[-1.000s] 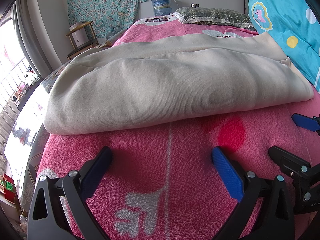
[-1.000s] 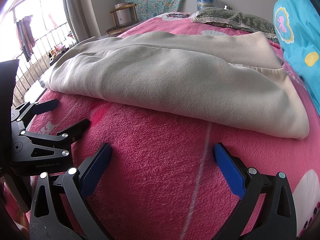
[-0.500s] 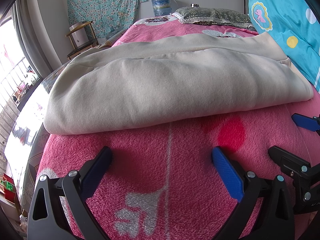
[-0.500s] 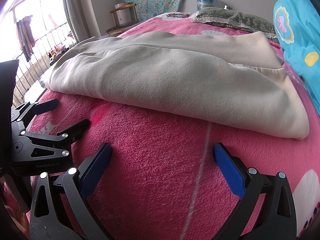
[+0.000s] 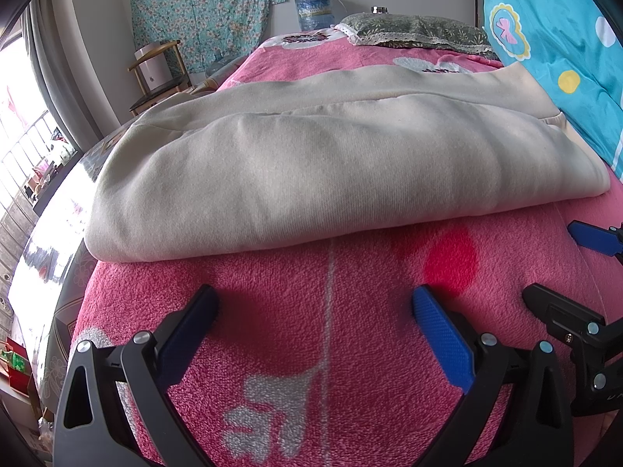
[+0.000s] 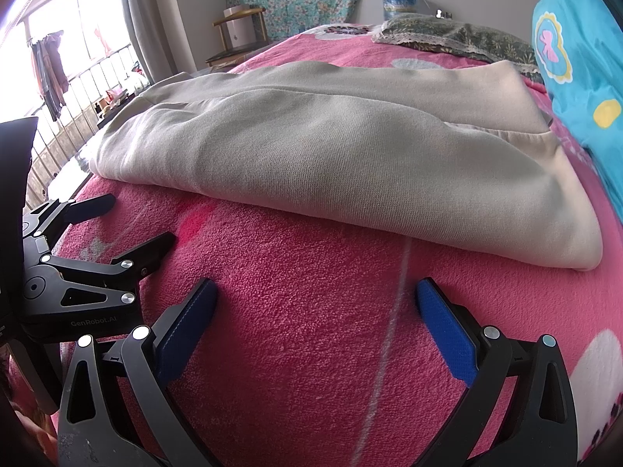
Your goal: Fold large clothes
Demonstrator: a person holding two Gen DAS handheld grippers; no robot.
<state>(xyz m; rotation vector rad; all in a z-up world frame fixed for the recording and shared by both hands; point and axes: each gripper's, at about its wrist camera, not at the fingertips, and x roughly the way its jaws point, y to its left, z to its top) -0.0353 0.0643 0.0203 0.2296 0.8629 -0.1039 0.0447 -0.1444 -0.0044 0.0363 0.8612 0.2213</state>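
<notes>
I have both sets of jaws spread wide and holding nothing; the left gripper (image 5: 313, 313) and the right gripper (image 6: 317, 307) sit side by side, low over the pink blanket (image 5: 350, 334) on the bed, short of the cloth. The cream garment (image 5: 311, 179) lies just ahead of me, folded over itself with a rounded edge toward the grippers, its far layer reaching toward the blue quilt (image 5: 564, 50) and the pillow (image 5: 416, 31). My worry is the thickness: if I bite only the top layer, the fold opens as I lift; if I dig too low, I pinch the fluffy blanket along with it and drag it. The grippers are close together, so they may knock each other; uneven lifting would skew the next fold, I judge.
</notes>
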